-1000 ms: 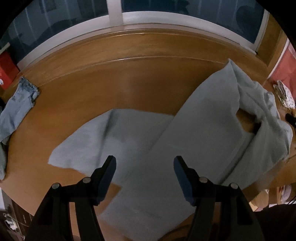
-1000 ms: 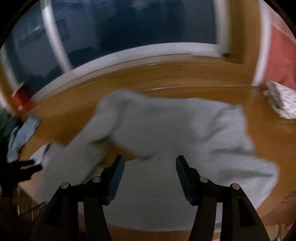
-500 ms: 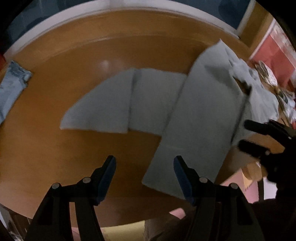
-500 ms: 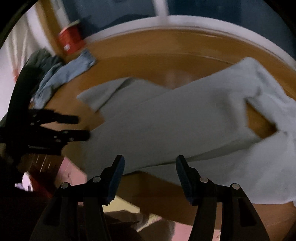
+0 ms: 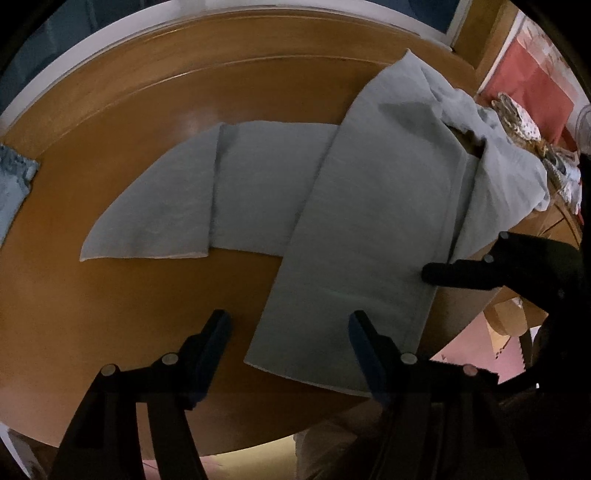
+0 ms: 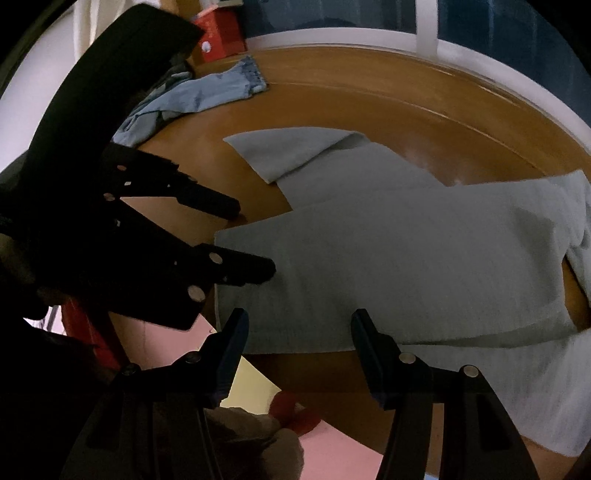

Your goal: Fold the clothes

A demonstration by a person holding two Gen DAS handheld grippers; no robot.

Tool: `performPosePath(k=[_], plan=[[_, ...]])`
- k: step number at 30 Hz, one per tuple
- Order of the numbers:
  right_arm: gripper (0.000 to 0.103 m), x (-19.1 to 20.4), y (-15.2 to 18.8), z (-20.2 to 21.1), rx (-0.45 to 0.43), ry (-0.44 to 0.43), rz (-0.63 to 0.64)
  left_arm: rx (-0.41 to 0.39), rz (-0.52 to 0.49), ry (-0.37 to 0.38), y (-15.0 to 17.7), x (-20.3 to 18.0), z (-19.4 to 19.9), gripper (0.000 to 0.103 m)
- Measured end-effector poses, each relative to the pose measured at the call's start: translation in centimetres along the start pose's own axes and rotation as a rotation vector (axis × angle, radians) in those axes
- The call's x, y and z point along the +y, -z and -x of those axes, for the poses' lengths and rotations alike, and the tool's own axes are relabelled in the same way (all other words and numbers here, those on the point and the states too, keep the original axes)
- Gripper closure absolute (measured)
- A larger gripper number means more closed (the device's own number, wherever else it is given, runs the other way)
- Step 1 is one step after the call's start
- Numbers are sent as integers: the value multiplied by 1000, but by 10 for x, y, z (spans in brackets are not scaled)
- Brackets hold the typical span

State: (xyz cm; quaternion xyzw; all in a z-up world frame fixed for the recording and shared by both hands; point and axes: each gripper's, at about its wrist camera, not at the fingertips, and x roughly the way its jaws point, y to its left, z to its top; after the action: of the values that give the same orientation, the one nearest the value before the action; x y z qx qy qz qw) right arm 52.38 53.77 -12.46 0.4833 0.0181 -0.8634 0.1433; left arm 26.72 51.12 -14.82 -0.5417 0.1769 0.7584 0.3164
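In the left wrist view, a frayed light-blue denim piece (image 5: 13, 177) lies at the far left edge of the round brown wooden table (image 5: 147, 110). To its right, at frame centre, the pale grey-blue fabric garment (image 5: 369, 221) lies spread on the tabletop: one flat part with a folded-over tip reaches toward the left, and a long panel crosses it and runs down toward the lower centre, its hem near the table's edge. The garment bunches into loose folds at the upper right. Beyond that, at the right edge, lies a small patterned cloth (image 5: 517, 118) against a red surface. The left gripper (image 5: 290, 325) hovers at the bottom centre with its fingers spread wide, holding nothing, above the panel's lower hem. The right gripper (image 5: 454, 275) enters from the right, one dark fingertip over the panel's right edge.

In the right wrist view, a red box (image 6: 221, 33) stands at the upper left beside the denim piece (image 6: 207, 92). The left gripper (image 6: 236, 236) fills the left side, its fingers apart over the panel's corner. The right gripper (image 6: 299, 332) sits at the bottom, fingers parted and empty, above the garment's (image 6: 424, 266) near edge.
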Motion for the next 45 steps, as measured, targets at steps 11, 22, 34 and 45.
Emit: performPosePath(k=[11,22,34,45], plan=[[92,-5,4,-5,-57,93,11,-37,-64,26,-7,-44,-7,90],[102,-19,-25,37,-232,-9,-142,-176,-76,132,-33,-39,56,94],[102,-17,-155,23,-496,39,-293,-409,-271,106,-114,48,119,94],[101,-17,-248,-82,-407,73,-369,-368,-161,9,-155,171,73,91]])
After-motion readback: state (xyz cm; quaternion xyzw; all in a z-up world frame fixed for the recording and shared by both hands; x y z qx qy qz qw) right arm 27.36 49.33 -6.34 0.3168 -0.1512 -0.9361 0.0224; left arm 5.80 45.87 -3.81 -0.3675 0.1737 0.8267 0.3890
